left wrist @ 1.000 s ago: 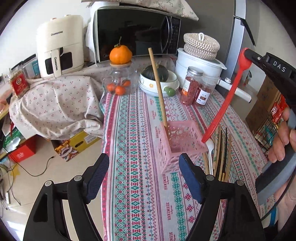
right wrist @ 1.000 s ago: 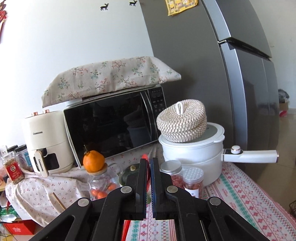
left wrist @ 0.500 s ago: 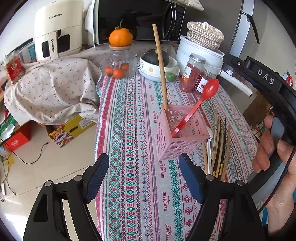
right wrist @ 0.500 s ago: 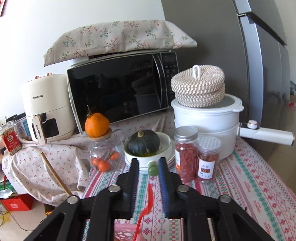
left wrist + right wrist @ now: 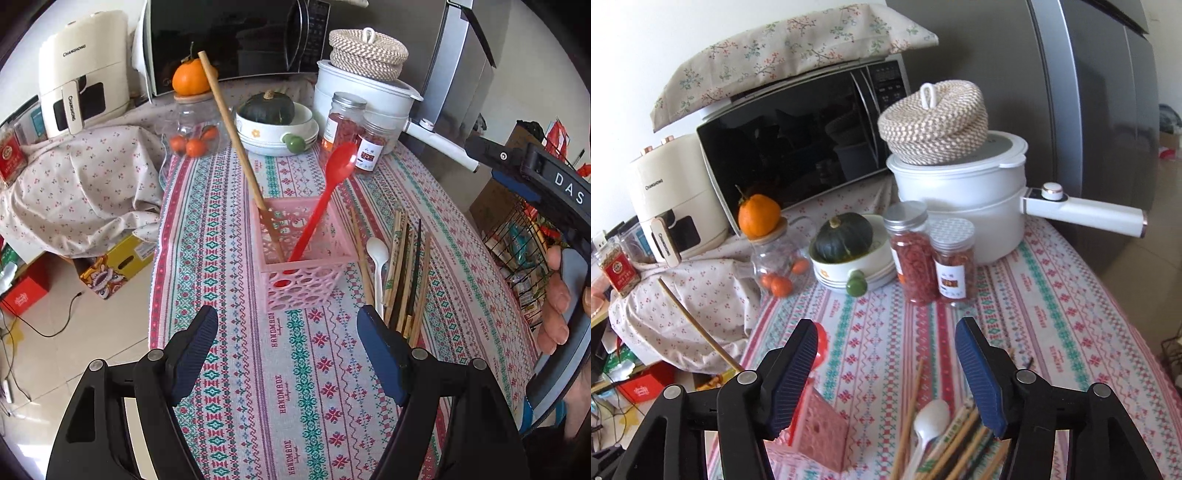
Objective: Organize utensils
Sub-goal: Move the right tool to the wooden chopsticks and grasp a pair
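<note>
Our left gripper (image 5: 284, 328) hangs spread and empty, our right gripper (image 5: 886, 354) is opening, having released the one red spoon (image 5: 325, 199), which now leans in the pink basket (image 5: 306, 258) beside one wooden stick (image 5: 236, 147).

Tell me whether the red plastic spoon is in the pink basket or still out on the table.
In. The red plastic spoon stands handle-down inside the pink perforated basket, bowl leaning above the rim.
</note>
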`<state>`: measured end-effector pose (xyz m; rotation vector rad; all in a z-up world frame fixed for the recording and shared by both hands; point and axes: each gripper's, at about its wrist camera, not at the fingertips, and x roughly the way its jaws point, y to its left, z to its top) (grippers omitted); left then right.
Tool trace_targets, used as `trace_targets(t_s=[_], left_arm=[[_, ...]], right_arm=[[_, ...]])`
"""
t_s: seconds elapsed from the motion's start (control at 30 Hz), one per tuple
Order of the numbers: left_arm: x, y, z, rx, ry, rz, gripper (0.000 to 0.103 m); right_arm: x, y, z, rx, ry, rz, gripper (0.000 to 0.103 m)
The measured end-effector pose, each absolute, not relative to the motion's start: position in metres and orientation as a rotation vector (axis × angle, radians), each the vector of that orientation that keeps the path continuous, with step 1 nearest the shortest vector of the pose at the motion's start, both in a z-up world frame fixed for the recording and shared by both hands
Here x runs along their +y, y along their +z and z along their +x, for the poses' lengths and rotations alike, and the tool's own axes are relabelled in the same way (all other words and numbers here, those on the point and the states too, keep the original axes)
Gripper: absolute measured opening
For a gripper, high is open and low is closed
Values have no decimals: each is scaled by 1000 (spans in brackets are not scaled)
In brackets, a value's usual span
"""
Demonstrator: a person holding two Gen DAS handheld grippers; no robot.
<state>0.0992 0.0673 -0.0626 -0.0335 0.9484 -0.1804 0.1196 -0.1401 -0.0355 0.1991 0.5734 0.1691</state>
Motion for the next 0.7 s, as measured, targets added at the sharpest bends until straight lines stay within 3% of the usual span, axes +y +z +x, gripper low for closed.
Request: trace_targets(t_s=[0.2,0.5,0.6,0.7], left_arm=[[39,-61,96,958,-213,-6,81],[12,-65,97,960,-209,36,93],[11,-66,97,955,-199,24,103],[14,-66,98,945,-184,1,103]], right_arm=[[-177,-48,116,679,121,187,77],[-222,-71,112,810,62,218,82],[-233,-80,113,846,44,226,82],[-242,-90,117,888,30,245,83]])
